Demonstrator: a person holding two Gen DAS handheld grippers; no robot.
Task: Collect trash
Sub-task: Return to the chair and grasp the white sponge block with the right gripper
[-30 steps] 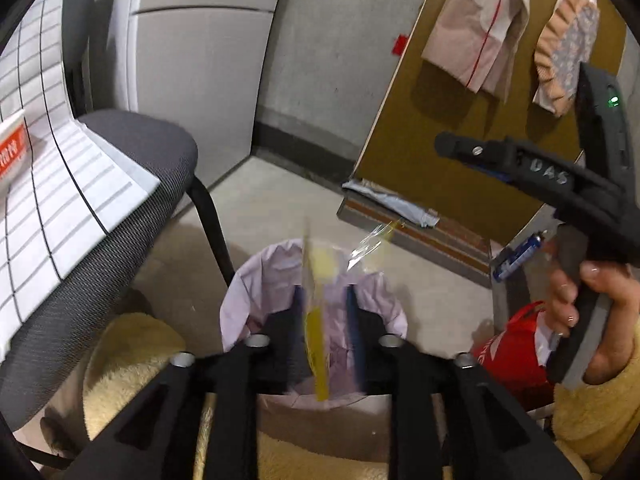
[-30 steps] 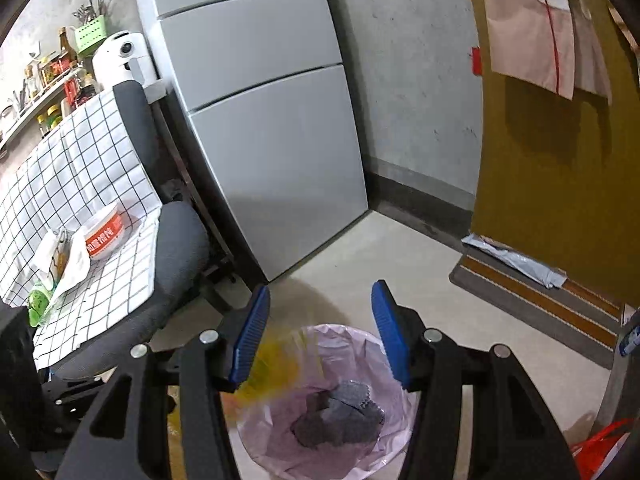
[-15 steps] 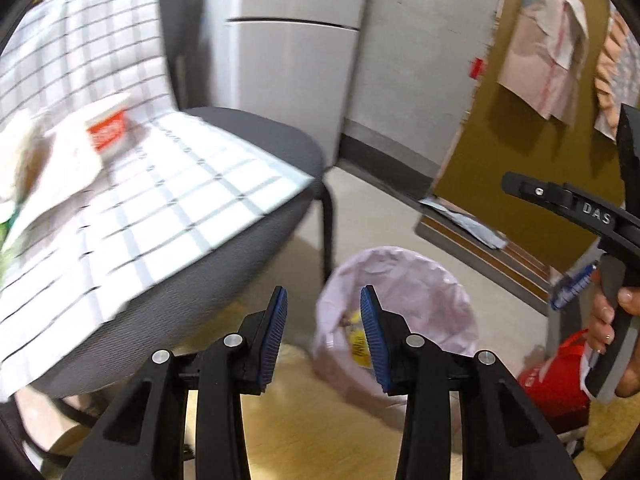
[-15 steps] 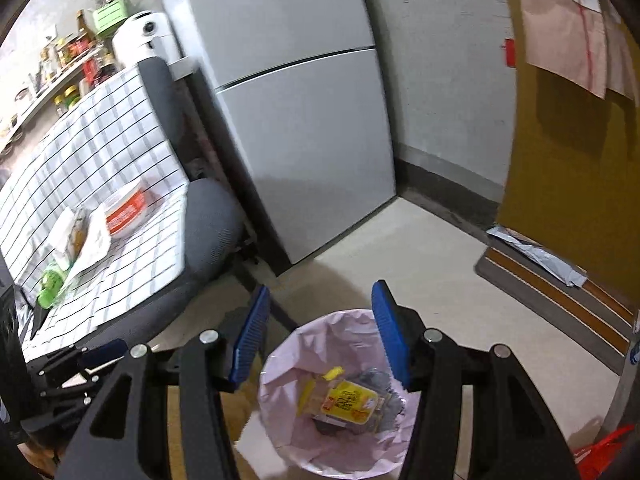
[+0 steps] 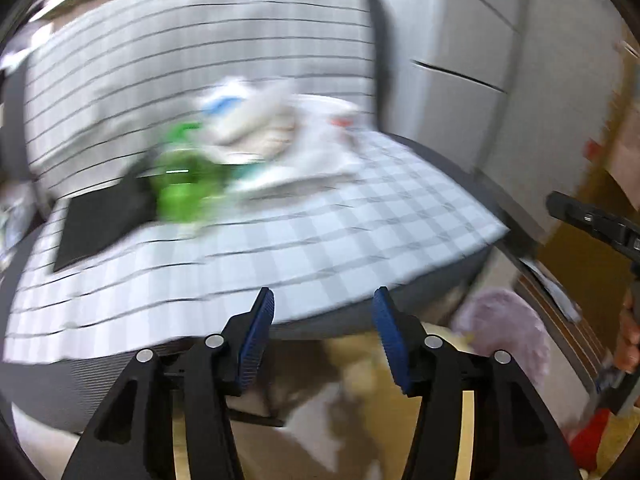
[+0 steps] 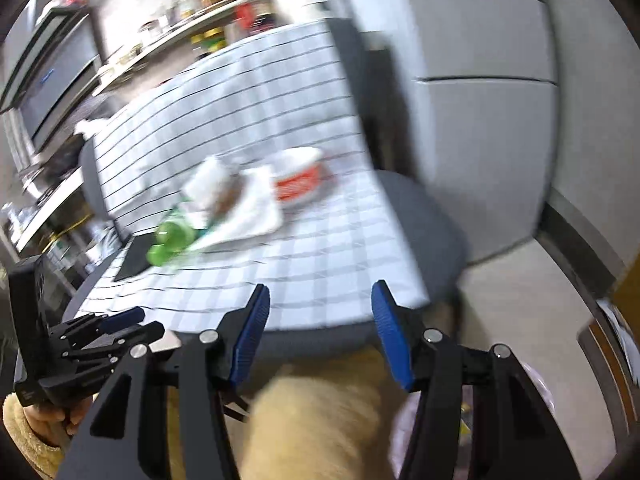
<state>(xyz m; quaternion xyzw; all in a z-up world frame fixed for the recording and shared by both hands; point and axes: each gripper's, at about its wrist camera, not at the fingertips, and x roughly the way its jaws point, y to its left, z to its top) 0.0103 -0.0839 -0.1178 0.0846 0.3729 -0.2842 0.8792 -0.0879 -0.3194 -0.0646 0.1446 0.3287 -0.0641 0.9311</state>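
Checked cloth (image 6: 320,256) carries blurred trash: green bottle (image 6: 170,240), white wrappers (image 6: 240,208); both claws released, empty.

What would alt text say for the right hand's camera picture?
Blurred view past an open, empty right gripper to a chair draped in a checked cloth, bearing a green bottle, white wrappers and a red-banded cup. The left gripper shows at lower left; a pink-lined bin at lower right.

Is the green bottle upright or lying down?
Lying down: the green bottle rests on its side on the checked cloth, beside the white wrappers.
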